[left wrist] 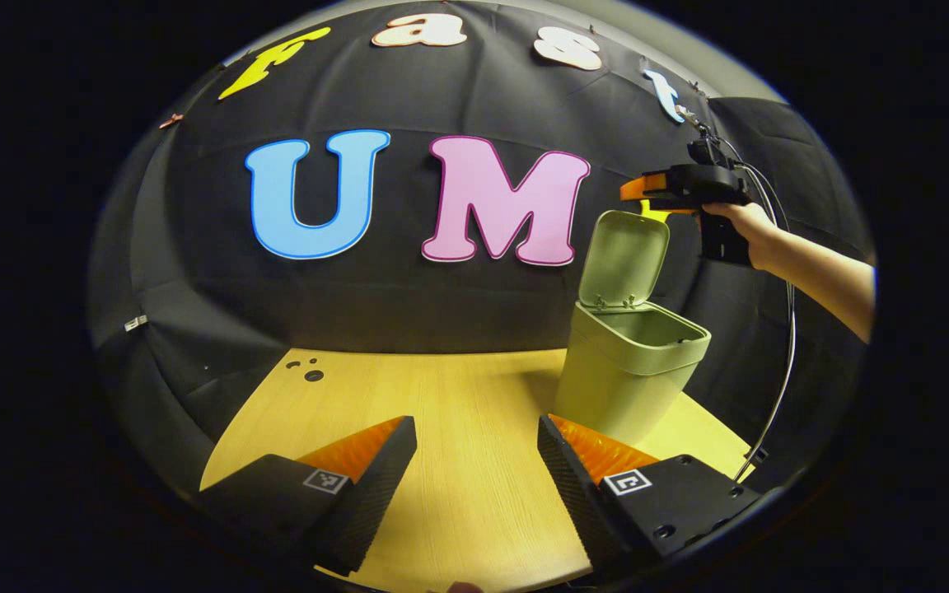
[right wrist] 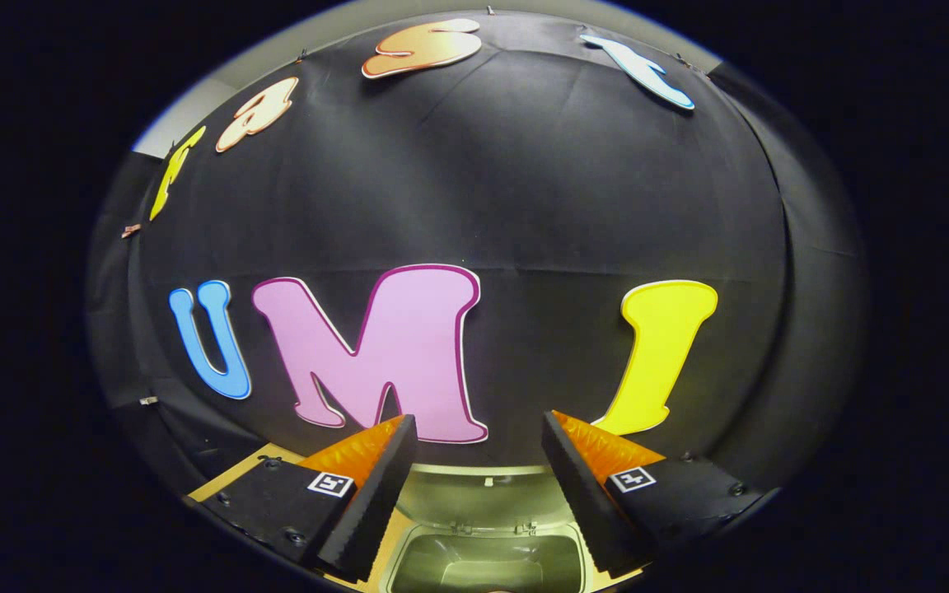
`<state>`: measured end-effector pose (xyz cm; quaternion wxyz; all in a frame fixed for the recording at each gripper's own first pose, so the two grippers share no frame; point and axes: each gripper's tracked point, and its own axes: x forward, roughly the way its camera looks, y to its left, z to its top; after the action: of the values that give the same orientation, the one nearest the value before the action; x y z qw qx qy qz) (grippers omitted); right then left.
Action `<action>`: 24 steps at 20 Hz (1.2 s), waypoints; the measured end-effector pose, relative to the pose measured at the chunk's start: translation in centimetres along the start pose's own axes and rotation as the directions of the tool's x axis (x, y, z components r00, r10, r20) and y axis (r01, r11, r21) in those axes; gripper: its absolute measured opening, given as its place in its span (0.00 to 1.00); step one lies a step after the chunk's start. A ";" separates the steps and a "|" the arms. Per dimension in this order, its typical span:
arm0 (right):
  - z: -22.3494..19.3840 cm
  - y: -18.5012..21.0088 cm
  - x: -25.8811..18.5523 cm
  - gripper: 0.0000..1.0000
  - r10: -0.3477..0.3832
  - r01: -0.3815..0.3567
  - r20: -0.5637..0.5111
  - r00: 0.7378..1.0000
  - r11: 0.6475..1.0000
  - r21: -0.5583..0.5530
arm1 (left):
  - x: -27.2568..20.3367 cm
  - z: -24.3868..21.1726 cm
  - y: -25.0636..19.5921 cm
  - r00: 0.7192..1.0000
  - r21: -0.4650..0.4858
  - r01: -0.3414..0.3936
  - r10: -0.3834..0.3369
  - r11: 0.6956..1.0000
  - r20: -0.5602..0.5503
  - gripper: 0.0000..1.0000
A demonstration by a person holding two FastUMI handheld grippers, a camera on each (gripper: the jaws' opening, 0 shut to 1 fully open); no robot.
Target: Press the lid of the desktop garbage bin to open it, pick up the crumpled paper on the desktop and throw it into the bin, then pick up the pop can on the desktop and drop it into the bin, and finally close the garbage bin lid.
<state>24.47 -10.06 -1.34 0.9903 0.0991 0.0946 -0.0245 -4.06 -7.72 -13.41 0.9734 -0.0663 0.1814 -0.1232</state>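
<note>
Wooden surface (left wrist: 458,494) in a black-cloth booth, bin open.
Nearest, the left gripper (left wrist: 476,461) hangs over the bare surface, jaws released and holding nothing. Farther off, the green garbage bin (left wrist: 627,375) stands near the surface's right edge, lid (left wrist: 624,259) raised upright. Above it a hand (left wrist: 750,231) holds the right gripper (right wrist: 479,457), jaws released, directly over the bin's mouth.

bin (right wrist: 487,560) cut off below in the right gripper view, its inside too dim to make out, arm (left wrist: 829,272) cut at the edge of the left gripper view
</note>
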 end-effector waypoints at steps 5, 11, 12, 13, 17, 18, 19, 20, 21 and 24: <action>-1.9 -0.3 1.1 0.96 -0.008 0.008 -0.060 0.998 1.000 0.013 | -0.4 -0.1 1.1 1.000 0.001 -0.028 0.028 1.000 -0.001 0.96; -2.9 0.1 -1.8 0.97 0.015 -0.017 -0.088 0.996 1.000 -0.025 | 0.4 -0.5 0.9 1.000 -0.020 -0.014 0.013 1.000 -0.016 0.96; -3.2 0.2 -2.4 0.97 0.018 -0.020 -0.098 0.995 1.000 -0.016 | 0.6 -0.5 0.8 1.000 -0.019 -0.008 0.008 1.000 -0.017 0.96; -3.6 0.2 -2.8 0.97 0.021 -0.022 -0.106 0.994 1.000 -0.009 | 0.7 -0.6 0.6 1.000 -0.015 -0.003 0.003 1.000 -0.019 0.96; -5.4 0.3 -5.1 0.97 0.034 -0.035 -0.140 0.990 0.999 -0.005 | 1.2 -0.3 -0.2 1.000 -0.002 0.024 -0.024 1.000 -0.018 0.96; -6.0 0.3 -5.7 0.97 0.038 -0.040 -0.156 0.987 0.999 -0.005 | 1.1 -0.4 -0.4 0.999 0.001 0.030 -0.030 1.000 -0.019 0.96; -6.6 0.4 -6.3 0.97 0.041 -0.043 -0.173 0.984 0.999 -0.007 | 1.3 -0.5 -0.5 0.999 0.002 0.036 -0.036 0.999 -0.020 0.96; -7.4 0.5 -6.7 0.97 0.043 -0.046 -0.193 0.980 0.999 -0.010 | 1.4 -0.4 -0.7 0.999 0.003 0.042 -0.042 0.999 -0.022 0.96; -8.1 0.4 -7.2 0.97 0.044 -0.048 -0.209 0.977 0.999 -0.015 | 1.4 -0.5 -0.9 0.999 0.002 0.049 -0.049 0.999 -0.022 0.96; -10.6 0.4 -8.5 0.97 0.042 -0.054 -0.267 0.963 0.998 -0.039 | 1.3 -0.8 -1.5 0.997 0.010 0.068 -0.068 0.998 -0.025 0.96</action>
<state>14.22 -7.25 -9.78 0.9709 0.0809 0.2247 0.0152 -3.44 -9.56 -14.31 0.9667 -0.0656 0.1903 -0.1580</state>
